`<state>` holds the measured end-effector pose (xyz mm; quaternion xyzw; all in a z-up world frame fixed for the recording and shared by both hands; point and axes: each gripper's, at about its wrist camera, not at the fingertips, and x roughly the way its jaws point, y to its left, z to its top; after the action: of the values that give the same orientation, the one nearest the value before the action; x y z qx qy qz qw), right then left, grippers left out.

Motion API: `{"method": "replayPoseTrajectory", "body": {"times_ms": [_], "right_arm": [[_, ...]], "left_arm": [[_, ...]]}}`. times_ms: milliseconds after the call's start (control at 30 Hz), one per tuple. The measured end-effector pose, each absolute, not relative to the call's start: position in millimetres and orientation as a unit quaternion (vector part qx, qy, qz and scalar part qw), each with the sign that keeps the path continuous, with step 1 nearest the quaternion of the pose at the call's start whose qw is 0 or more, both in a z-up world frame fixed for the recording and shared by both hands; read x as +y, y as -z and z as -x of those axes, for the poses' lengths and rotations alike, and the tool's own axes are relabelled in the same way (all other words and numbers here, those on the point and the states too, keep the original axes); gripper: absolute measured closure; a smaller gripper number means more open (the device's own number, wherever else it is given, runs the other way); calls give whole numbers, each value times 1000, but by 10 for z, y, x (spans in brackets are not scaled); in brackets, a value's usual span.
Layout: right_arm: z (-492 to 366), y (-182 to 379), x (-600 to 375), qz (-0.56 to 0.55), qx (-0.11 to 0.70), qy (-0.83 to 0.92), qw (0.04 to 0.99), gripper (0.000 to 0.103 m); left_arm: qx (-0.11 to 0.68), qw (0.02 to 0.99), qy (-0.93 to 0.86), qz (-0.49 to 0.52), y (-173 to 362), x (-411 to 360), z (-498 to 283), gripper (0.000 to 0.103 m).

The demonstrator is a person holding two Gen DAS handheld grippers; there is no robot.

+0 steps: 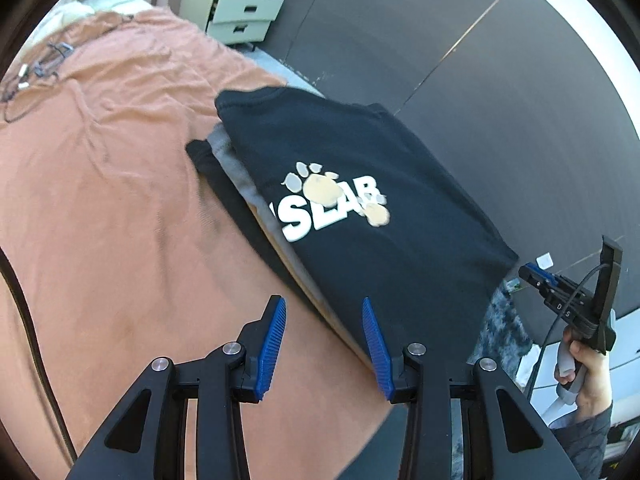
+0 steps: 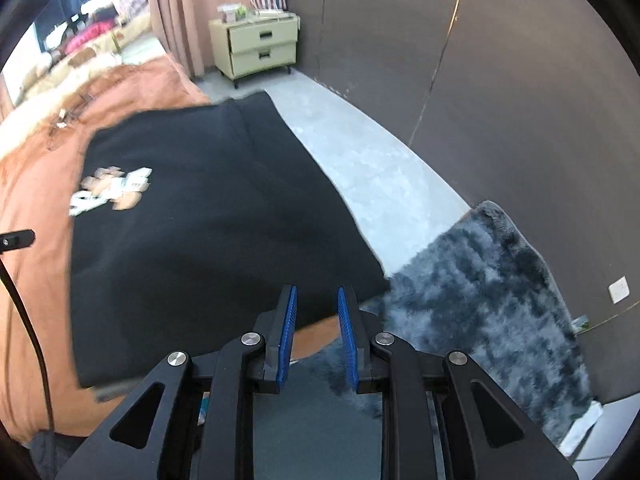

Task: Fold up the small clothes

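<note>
Two open grippers, left gripper (image 1: 324, 344), right gripper (image 2: 316, 336), off folded shirt (image 1: 360, 200) edge

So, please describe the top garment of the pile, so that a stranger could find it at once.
Look at the bed with the orange blanket; near its edge toward the grey floor lies a pile of folded clothes. The top one is the black T-shirt. Only it shows white letters and beige paw prints; the grey garment beneath is plain.

folded black shirt (image 1: 360, 184) atop clothes stack, left gripper (image 1: 324, 344) open, empty
</note>
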<state>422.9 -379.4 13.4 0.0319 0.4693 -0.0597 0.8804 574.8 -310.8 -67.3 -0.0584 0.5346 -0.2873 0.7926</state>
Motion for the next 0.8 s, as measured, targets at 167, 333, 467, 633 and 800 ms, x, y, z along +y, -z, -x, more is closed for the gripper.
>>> {"method": "replayPoseTrajectory", "body": {"times_ms": [167, 333, 467, 633, 800], "right_arm": [[-3847, -421, -3601, -35, 448, 54, 892, 84], [-3308, -651, -3372, -39, 426, 38, 903, 83], [-2843, -782, -3174, -42, 396, 40, 916, 23], [-2336, -951, -2877, -45, 366, 20, 929, 19], [-1934, -1077, -2709, -46, 350, 18, 936, 17]], "left_arm": [[515, 805, 290, 53, 316, -2923, -5312, 55], [487, 826, 283, 38, -25, -2665, -4857, 42], [464, 840, 278, 44, -259, -2406, -4524, 19], [428, 864, 261, 38, -510, -2062, -4057, 0], [411, 875, 251, 40, -653, -1724, -3664, 0]]}}
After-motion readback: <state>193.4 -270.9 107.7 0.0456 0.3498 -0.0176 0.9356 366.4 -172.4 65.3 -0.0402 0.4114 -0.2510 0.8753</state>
